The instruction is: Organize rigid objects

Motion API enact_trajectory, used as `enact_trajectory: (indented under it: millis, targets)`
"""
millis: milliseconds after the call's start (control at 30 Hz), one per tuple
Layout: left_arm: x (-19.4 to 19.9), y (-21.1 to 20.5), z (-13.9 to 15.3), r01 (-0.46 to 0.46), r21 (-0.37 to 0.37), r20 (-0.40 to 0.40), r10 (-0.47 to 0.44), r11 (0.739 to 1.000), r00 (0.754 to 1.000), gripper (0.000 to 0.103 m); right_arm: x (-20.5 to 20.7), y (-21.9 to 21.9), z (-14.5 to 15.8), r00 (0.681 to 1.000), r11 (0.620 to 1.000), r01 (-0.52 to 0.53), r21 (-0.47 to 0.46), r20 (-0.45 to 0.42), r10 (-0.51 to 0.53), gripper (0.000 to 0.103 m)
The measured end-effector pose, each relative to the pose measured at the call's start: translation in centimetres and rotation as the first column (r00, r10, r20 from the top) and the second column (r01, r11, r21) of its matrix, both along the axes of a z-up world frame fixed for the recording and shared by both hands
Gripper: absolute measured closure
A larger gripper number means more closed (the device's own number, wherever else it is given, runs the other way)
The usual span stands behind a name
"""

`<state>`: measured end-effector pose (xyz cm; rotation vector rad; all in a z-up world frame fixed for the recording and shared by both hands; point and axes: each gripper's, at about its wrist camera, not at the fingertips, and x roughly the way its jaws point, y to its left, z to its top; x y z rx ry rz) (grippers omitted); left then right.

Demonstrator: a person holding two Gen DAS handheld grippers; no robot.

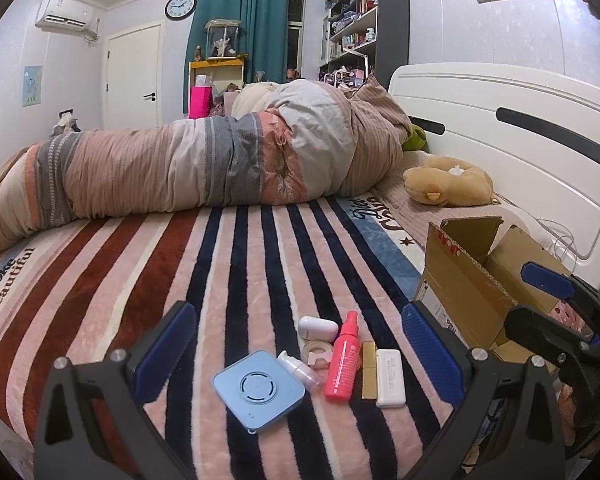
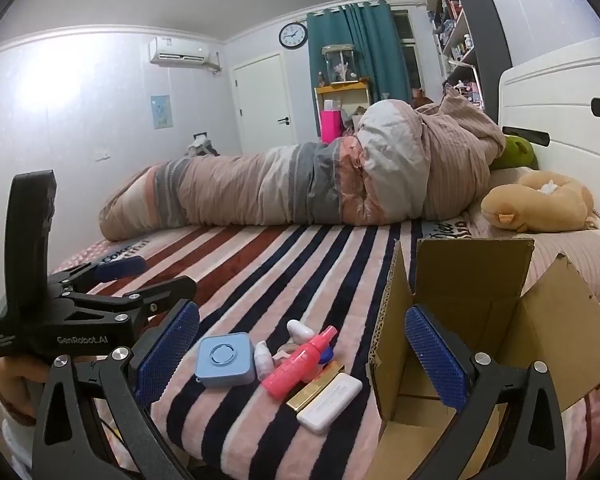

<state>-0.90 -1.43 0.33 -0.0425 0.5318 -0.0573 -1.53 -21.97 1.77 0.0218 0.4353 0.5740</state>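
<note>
My left gripper (image 1: 300, 350): matt black plastic frame, blue pads (image 1: 168, 348) with a fine knurled texture, bare metal screw heads. My right gripper (image 2: 302, 354) the same. Blanket (image 1: 236, 264) plush, fuzzy pile. Cardboard box (image 2: 476, 280) raw brown corrugated board, fluted cut edges showing. Blue square device (image 1: 259, 390) smooth matt plastic. Pink spray bottle (image 1: 342, 360) glossy plastic. Gold bar (image 1: 369, 372) shiny, metallic-looking. White case (image 1: 391, 378) smooth plastic. Rolled duvet (image 1: 204, 164) crinkled cloth. Headboard (image 1: 500, 128) glossy white, painted look.

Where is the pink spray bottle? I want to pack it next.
The pink spray bottle lies on the striped blanket mid-cluster, between the small clear bottle and the gold case, left of the cardboard box.
</note>
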Motion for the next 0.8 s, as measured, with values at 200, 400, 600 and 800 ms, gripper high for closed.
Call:
enact_trajectory:
  millis: [200,400,600,800]
  targets:
    - [-0.1,0.1,0.0,-0.001,-0.003,0.001,0.001,1.0,1.0,0.0,0.0,0.1,-0.2,1.0,1.0,0.003,0.017,-0.015,-0.002,0.0]
    - [-0.1,0.1,0.0,-0.001,-0.003,0.002,0.001,1.0,1.0,0.0,-0.6,-0.4,0.3,1.0,1.0,0.002,0.003,-0.003,-0.002,0.0]
    - [-0.2,0.2,0.0,-0.001,-0.003,0.002,0.001,1.0,1.0,0.0,-0.2,-0.2,-0.2,1.0,1.0,0.003,0.001,-0.006,-0.003,0.0]
    - [-0.2,0.2,0.0,0.0,-0.004,0.002,0.0,1.0,1.0,0.0,0.1,0.2,-0.4,1.0,1.0,-0.003,0.012,-0.006,0.003,0.0]
